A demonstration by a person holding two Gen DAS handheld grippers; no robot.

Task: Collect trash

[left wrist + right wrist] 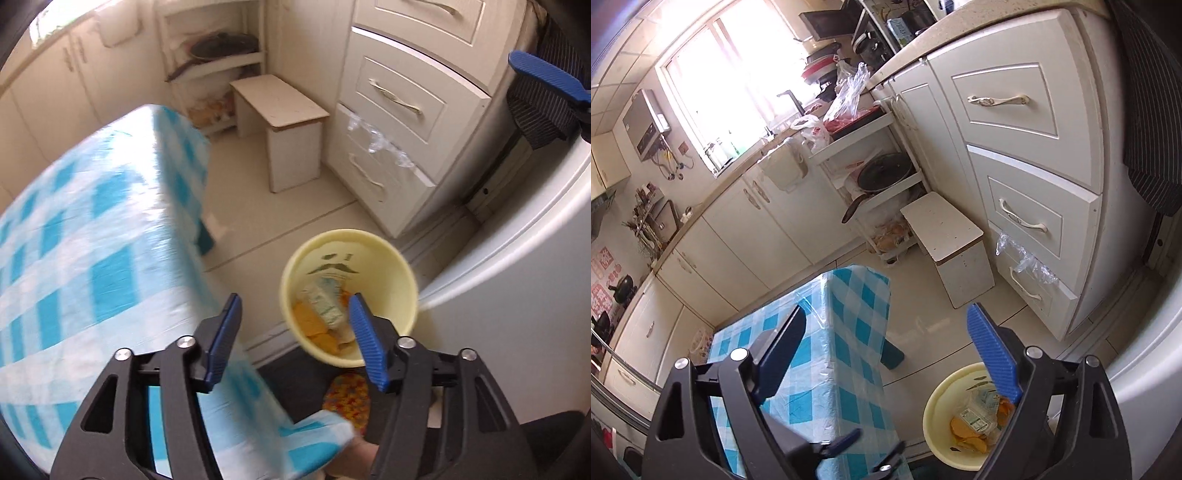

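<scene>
A pale yellow bin (332,251) with a moustache face printed inside stands on the floor beside the table. In it lie a crumpled green-white wrapper (325,302) and orange peels (306,321). My left gripper (295,297) hangs over the bin's near rim, open, with nothing between its blue pads. In the right wrist view the same bin (938,406) sits at the lower right with the wrapper (975,417) and peels (964,432). My right gripper (888,308) is higher up and open, holding nothing. One of its fingers (546,79) shows at the upper right of the left wrist view.
A table with a blue-and-white checked cloth (92,240) is close on the left. A white stool (280,107) stands ahead, cream drawers (399,96) to its right, a white appliance (535,258) beside the bin. An open shelf holds a pan (882,173). Pale floor tiles lie between.
</scene>
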